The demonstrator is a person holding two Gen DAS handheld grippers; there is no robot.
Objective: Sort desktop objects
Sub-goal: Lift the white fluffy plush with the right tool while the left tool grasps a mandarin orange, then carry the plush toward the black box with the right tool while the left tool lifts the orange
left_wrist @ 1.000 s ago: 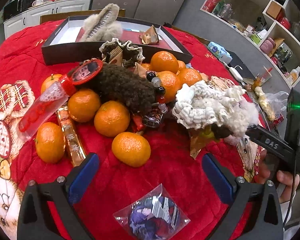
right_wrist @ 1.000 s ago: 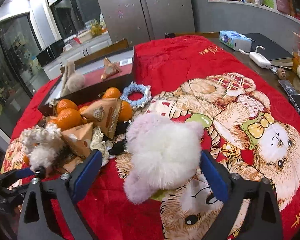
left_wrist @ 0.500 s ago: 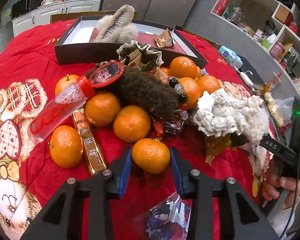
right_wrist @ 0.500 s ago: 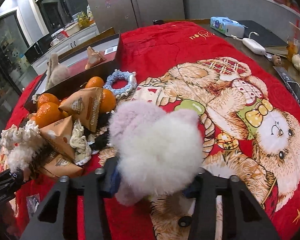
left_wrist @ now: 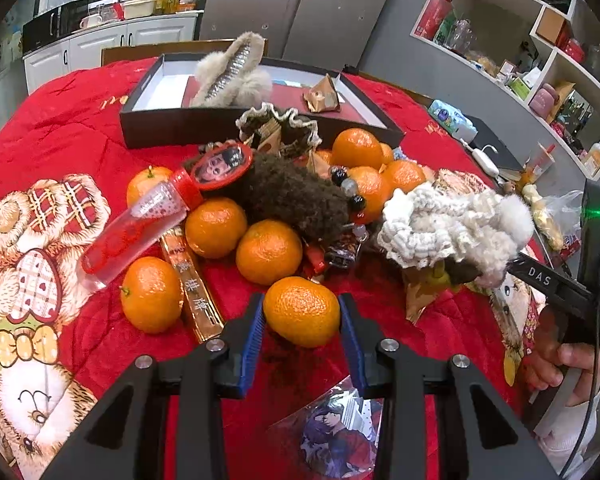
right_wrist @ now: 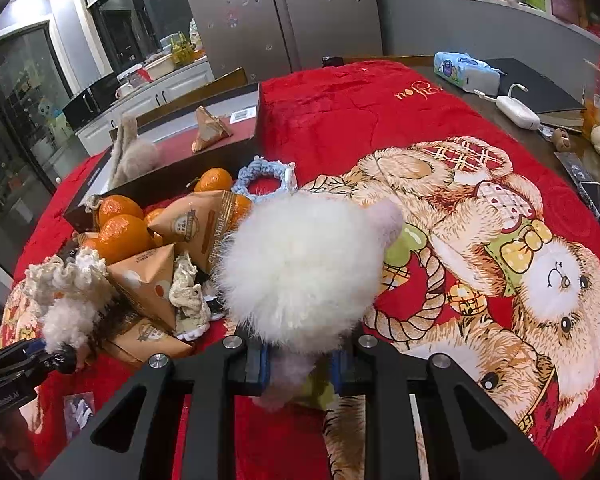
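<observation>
In the left wrist view my left gripper is shut on a mandarin orange at the near edge of a pile on the red blanket; both blue pads press its sides. My right gripper is shut on a white fluffy pompom, which bulges over the jaws and hides the pads' tips. A black shallow box lies behind the pile and holds a beige furry hair clip and a triangular snack packet. More oranges, a brown fuzzy scrunchie and a cream knitted scrunchie lie in the pile.
A red clear tube and a gold bar lie left of the held orange. A sleeved picture card lies under my left gripper. Triangular snack packets and a blue scrunchie sit left of the pompom. Tissues and a charger sit far right.
Both grippers were open a second ago. The left jaws closed onto the nearest orange, and the right jaws closed onto the white pompom, squeezing its base.
</observation>
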